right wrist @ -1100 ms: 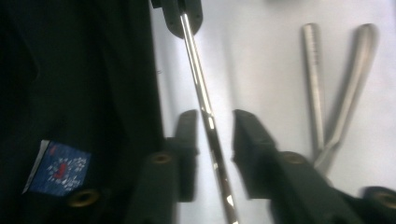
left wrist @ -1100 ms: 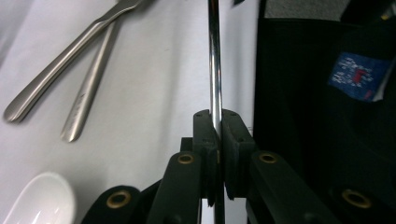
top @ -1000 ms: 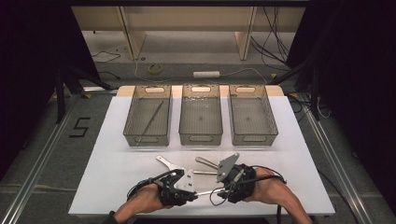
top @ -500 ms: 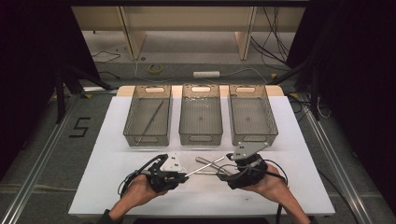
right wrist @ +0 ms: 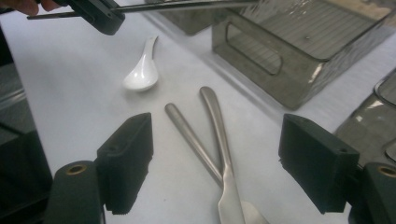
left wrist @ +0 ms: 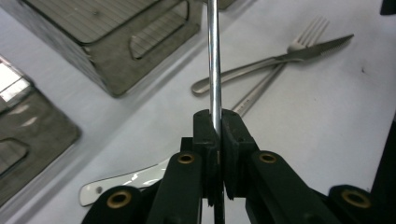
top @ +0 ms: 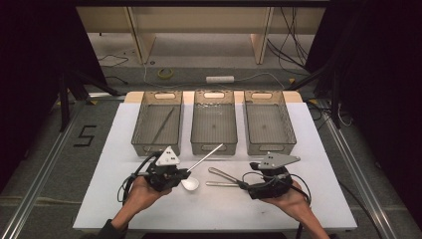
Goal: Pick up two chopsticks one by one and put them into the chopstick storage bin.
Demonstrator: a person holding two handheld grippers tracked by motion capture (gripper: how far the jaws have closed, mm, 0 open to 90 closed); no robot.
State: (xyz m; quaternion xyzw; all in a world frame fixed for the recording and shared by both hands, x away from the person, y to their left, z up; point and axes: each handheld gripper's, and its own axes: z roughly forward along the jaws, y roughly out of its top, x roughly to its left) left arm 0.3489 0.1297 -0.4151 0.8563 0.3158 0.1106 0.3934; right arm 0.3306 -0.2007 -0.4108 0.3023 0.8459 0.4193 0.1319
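chopstick (top: pixel 205 155) — a thin metal rod clamped between the closed jaws of the left gripper (top: pixel 178 174), gripped near one end so that the long free part angles up and away toward the middle bin (top: pixel 214 144). in the left gripper view the rod (left wrist: pixel 214 70) runs straight out from between the two pads, held along the gripper axis; this grip keeps the free end clear of the table and, by judgement, lets it be steered over a bin rim

bins: three grey mesh-walled bins stand side by side at the far part of the white table (top: pixel 99 199). the left bin (top: pixel 144 139) already holds a similar thin rod lying lengthwise, so it is the likely sorting target for the held item — a judgement only

right gripper (top: pixel 244 184): jaws stand wide apart and have just been opening, with nothing pressed between the pads. in the right gripper view the fork (right wrist: pixel 224 140) and knife (right wrist: pixel 191 135) lie crossed on the table directly ahead of the open jaws, handles pointing away; the wide setting suits a descent over one handle

white spoon (top: pixel 190 184) lies flat on the table just beside the left gripper, untouched, apart from the metal cutlery
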